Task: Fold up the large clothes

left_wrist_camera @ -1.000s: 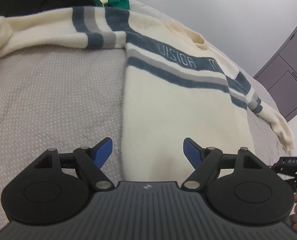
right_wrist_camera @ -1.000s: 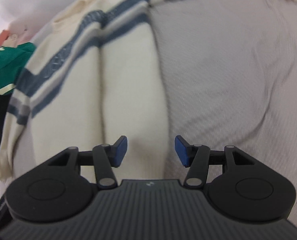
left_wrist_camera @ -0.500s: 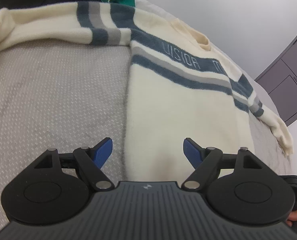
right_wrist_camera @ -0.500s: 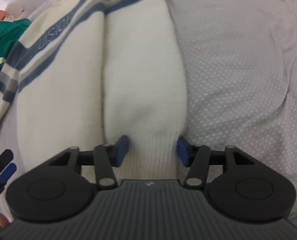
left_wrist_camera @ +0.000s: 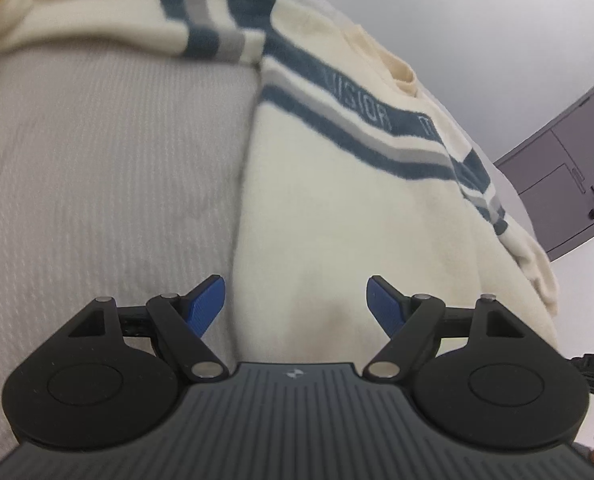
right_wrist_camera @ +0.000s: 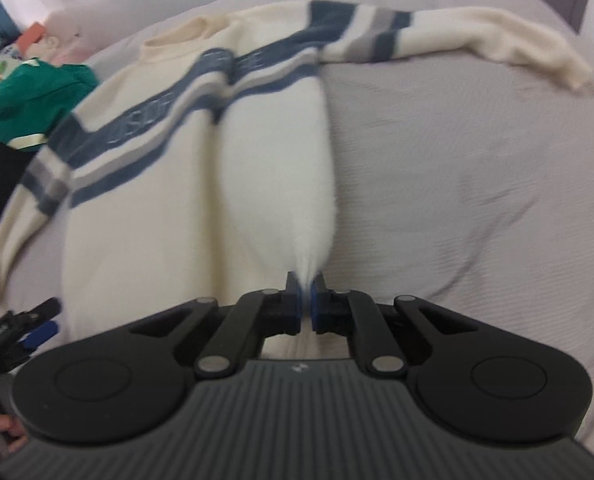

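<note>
Our cream striped sweater (right_wrist_camera: pixel 145 208) lies spread on the grey bed (right_wrist_camera: pixel 477 160), sleeves out. Half a second ago our right tool (right_wrist_camera: pixel 306 300) straddled the hem with fingers apart; now it pinches that hem corner, cloth bunching ahead of it. Our left tool (left_wrist_camera: pixel 295 300) stays wide at the other corner, so it must grip next.

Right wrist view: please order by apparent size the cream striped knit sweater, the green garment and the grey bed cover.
1. grey bed cover, largest area
2. cream striped knit sweater, pinched by the right gripper
3. green garment, smallest; it lies farther away and is partly cut off, so its true size is unsure.
</note>
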`<state>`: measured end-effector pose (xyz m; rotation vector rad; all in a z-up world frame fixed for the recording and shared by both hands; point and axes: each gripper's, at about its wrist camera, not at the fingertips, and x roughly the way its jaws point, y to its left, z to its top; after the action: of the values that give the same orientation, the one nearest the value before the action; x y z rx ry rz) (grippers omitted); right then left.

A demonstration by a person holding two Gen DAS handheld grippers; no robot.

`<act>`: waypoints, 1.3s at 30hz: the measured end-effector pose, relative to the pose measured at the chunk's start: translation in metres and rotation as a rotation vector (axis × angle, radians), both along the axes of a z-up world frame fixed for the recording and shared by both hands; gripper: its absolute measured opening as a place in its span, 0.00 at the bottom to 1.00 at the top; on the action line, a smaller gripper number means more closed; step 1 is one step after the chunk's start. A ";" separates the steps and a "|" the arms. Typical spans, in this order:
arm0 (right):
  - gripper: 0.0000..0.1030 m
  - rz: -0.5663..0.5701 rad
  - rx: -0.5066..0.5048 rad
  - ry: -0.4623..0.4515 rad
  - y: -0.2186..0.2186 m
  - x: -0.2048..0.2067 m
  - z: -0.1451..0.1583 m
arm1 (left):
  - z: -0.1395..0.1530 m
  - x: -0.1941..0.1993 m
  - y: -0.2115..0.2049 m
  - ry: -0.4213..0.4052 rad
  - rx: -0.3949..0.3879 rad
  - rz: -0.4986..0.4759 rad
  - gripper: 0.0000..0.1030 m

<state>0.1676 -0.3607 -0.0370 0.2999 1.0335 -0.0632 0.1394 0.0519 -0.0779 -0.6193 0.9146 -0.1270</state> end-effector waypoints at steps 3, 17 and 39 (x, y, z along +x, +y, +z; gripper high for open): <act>0.06 -0.036 -0.021 0.005 -0.017 0.003 0.001 | -0.007 -0.006 0.002 0.030 -0.051 0.008 0.78; 0.07 -0.073 0.024 0.036 -0.034 0.005 -0.004 | -0.031 -0.022 -0.023 0.165 -0.152 -0.044 0.11; 0.32 -0.050 0.227 0.028 -0.060 -0.017 -0.002 | 0.043 -0.029 -0.013 0.054 0.099 -0.107 0.65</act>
<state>0.1506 -0.4210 -0.0389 0.5325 1.0624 0.0047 0.1104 0.0389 -0.0352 -0.4836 1.0005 -0.1603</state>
